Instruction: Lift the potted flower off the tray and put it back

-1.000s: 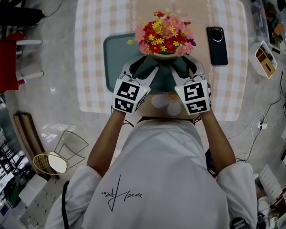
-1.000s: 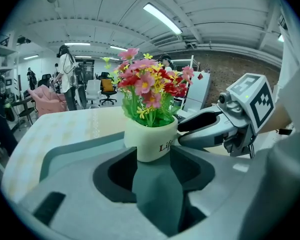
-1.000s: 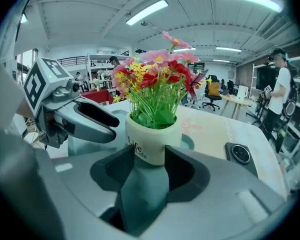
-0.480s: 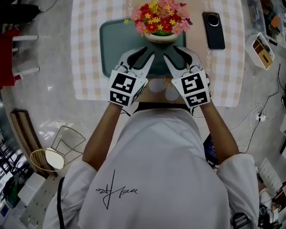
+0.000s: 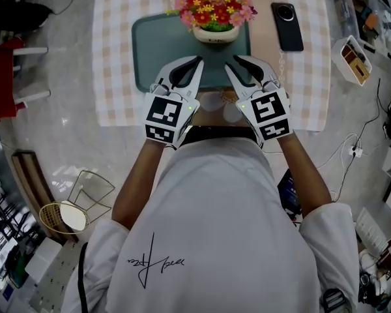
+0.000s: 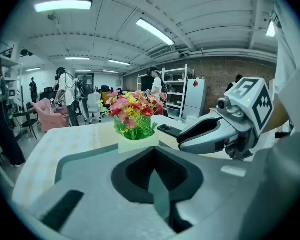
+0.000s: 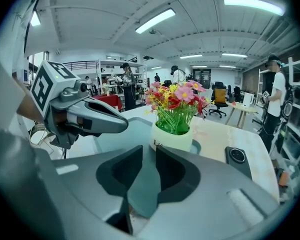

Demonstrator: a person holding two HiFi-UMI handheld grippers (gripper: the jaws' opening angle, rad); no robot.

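1. My left gripper: jaws pressed together tip to tip, nothing between them
2. My right gripper: jaws have just been closing; a narrow slot remains and nothing stands in it
3. Both grippers hang side by side over the near part of the tray, clear of the pot
4. The potted flower stands upright at the tray's far side, touching neither gripper
5. A smartphone lies on the checked tablecloth, just right of the tray
6. Status, as a judgement: with the pot seated on the tray and both jaws empty, I read the put-back as done; nothing is left but to clear away
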